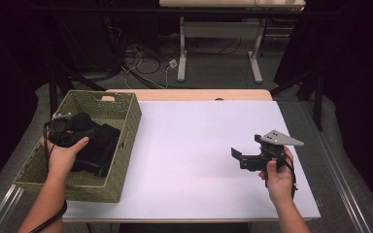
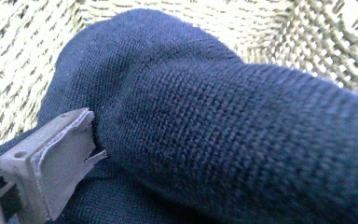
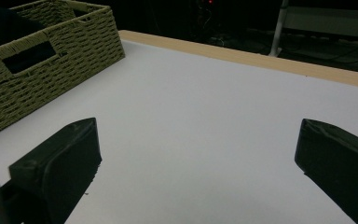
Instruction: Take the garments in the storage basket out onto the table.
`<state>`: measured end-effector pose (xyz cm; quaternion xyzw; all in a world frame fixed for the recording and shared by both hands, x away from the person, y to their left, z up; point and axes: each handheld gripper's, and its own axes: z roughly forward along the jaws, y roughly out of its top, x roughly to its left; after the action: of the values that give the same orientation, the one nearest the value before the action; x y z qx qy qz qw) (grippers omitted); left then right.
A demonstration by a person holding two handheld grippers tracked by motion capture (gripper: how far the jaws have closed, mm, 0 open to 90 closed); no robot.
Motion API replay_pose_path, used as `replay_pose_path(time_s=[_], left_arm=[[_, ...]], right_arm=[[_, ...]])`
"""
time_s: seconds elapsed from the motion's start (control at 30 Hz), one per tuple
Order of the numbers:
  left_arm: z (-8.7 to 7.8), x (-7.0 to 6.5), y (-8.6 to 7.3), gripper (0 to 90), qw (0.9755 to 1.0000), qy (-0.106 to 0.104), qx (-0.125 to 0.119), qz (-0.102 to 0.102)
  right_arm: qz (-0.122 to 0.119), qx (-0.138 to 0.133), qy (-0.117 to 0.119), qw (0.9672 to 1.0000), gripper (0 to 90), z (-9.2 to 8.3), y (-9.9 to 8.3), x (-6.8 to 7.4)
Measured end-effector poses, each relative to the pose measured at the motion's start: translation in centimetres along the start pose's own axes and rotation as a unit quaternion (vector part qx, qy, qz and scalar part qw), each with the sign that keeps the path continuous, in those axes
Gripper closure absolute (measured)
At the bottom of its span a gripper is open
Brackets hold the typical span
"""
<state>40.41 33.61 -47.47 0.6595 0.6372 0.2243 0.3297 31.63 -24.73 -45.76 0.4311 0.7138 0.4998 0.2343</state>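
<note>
1. The desk (image 1: 199, 145) has a white top with a bare wooden strip along its far edge; its middle and right part lie open, from the basket across to the right gripper.
2. The woven basket (image 1: 126, 116) sits at the desk's left side, its near-left corner reaching past the desk's left edge.
3. The dark knitted garment (image 1: 99, 145) lies inside the basket, bunched toward its left and middle.
4. The left gripper (image 1: 70, 128) is down in the basket on top of the garment; in the left gripper view one grey finger (image 2: 51, 158) presses into a thick fold of the knit (image 2: 223, 140), which bulges beside it. The other finger is hidden, so I cannot tell whether the fold is clamped.
5. The right gripper (image 1: 240, 156) hovers over the near-right desk, well apart from the basket; its fingers (image 3: 65, 158) stand wide apart, released, with bare white top between them.
</note>
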Motion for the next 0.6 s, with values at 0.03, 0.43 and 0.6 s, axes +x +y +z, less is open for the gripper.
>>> replay_pose_path(time_s=[0.03,0.43,0.6], left_arm=[[0.1,0.0,0.0,0.0,1.0,0.001,0.001,0.001],[0.7,1.2,-1.2,0.0,0.9994,0.0,0.034,-0.012],[1.0,1.6,-1.8,0.0,0.9986,-0.006,0.049,-0.016]], right_arm=[[0.002,0.002,-0.001,1.0,0.0,0.0,0.0,0.0],[0.002,0.006,0.001,1.0,0.0,0.1,-0.2,0.0],[0.004,0.01,0.003,0.9999,0.0,0.4,-0.4,0.2]])
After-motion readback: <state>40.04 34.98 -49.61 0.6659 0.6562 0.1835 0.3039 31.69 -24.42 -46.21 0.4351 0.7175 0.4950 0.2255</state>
